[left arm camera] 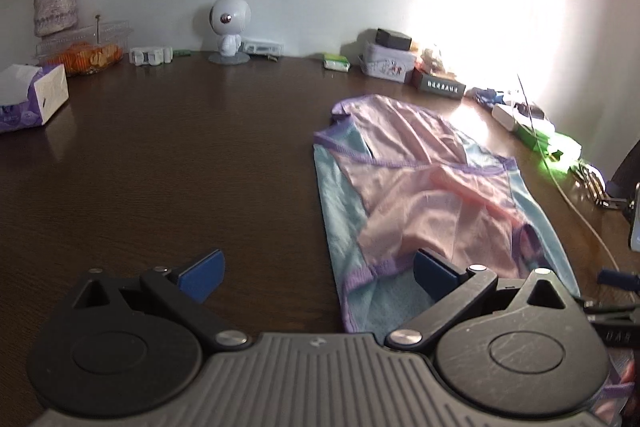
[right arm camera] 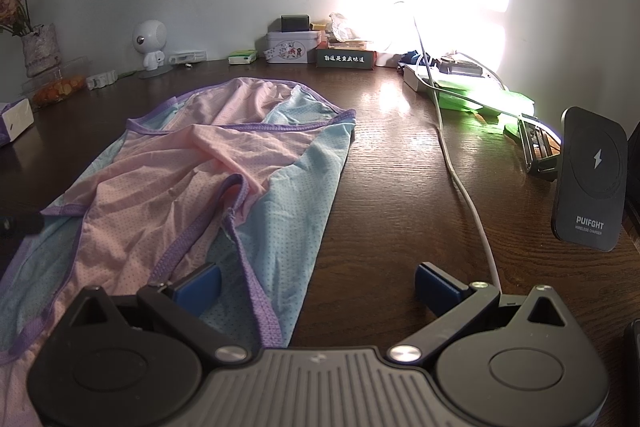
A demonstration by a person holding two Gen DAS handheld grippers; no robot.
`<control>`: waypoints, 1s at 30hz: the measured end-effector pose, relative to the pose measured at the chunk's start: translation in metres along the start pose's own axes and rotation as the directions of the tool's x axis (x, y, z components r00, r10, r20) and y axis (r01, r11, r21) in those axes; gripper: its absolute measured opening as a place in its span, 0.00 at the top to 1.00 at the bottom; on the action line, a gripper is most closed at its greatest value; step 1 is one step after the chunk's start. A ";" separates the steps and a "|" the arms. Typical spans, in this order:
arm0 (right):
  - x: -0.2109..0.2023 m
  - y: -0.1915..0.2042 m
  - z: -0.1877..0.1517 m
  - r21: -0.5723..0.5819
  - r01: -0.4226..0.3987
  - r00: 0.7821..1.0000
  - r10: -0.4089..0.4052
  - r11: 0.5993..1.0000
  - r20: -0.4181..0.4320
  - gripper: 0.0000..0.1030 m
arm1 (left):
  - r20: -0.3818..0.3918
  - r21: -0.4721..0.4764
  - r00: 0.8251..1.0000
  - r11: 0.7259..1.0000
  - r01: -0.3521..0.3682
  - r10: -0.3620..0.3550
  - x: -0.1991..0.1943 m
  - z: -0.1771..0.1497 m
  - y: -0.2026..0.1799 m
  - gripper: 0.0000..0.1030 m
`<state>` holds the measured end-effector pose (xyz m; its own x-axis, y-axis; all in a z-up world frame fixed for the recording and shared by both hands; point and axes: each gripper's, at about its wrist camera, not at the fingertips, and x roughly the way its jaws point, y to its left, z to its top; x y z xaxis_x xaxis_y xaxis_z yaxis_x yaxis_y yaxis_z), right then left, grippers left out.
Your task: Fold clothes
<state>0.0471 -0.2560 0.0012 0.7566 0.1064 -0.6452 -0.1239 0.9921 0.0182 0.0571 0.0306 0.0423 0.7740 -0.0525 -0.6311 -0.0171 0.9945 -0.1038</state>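
A pink and light-blue garment with purple trim lies spread lengthwise on the dark wooden table, its sides folded inward. My left gripper is open at the garment's near left edge; its right finger rests over the purple hem, its left finger over bare wood. In the right wrist view the same garment fills the left half. My right gripper is open at the garment's near right corner, left finger above the blue cloth, right finger above the table. Neither holds anything.
Along the wall stand a vase with flowers, a tissue box, a white robot figurine, a tin box and small boxes. To the right lie a white cable, green items and a black wireless charger.
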 end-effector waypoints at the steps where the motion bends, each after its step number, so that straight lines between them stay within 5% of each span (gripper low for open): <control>1: 0.000 0.000 0.002 -0.014 -0.018 1.000 0.017 1.000 -0.015 0.00 | -0.003 0.016 1.000 1.000 -0.005 0.005 0.002 0.012 0.001 0.00; 3: 0.000 -0.001 0.009 -0.048 -0.062 0.997 0.059 0.997 -0.055 0.00 | -0.010 0.055 1.000 0.998 -0.017 0.018 0.023 0.033 0.002 0.00; 8: 0.001 -0.022 0.056 0.038 -0.258 0.966 0.258 0.965 0.012 0.06 | -0.043 0.090 0.999 0.996 -0.027 0.031 0.101 0.083 0.008 0.04; 11: 0.029 -0.028 0.085 0.025 -0.235 0.972 0.236 0.972 -0.004 0.08 | -0.075 0.069 0.997 0.998 -0.003 0.009 0.142 0.109 0.014 0.08; 14: 0.068 -0.035 0.109 0.036 -0.178 0.983 0.179 0.983 -0.042 0.25 | -0.087 0.088 0.996 0.996 0.023 -0.015 0.171 0.121 0.008 0.22; 19: 0.125 -0.038 0.136 0.047 -0.100 0.988 0.104 0.994 -0.113 0.39 | -0.100 0.172 0.995 0.984 0.049 -0.032 0.197 0.121 -0.006 0.94; 25: 0.159 -0.004 0.154 -0.091 -0.095 0.985 0.080 0.991 -0.150 0.91 | -0.084 0.121 0.996 0.992 -0.016 0.026 0.179 0.114 0.033 0.98; 30: 0.190 0.057 0.178 -0.252 -0.243 0.964 0.206 0.937 -0.167 0.92 | -0.074 0.086 0.982 0.982 -0.169 0.175 0.124 0.090 0.094 0.98</control>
<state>0.2978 -0.1673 0.0154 0.5971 0.2957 -0.7457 -0.4619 0.8868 -0.0182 0.2085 0.1258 0.0230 0.7102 0.1163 -0.6943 -0.0930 0.9931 0.0711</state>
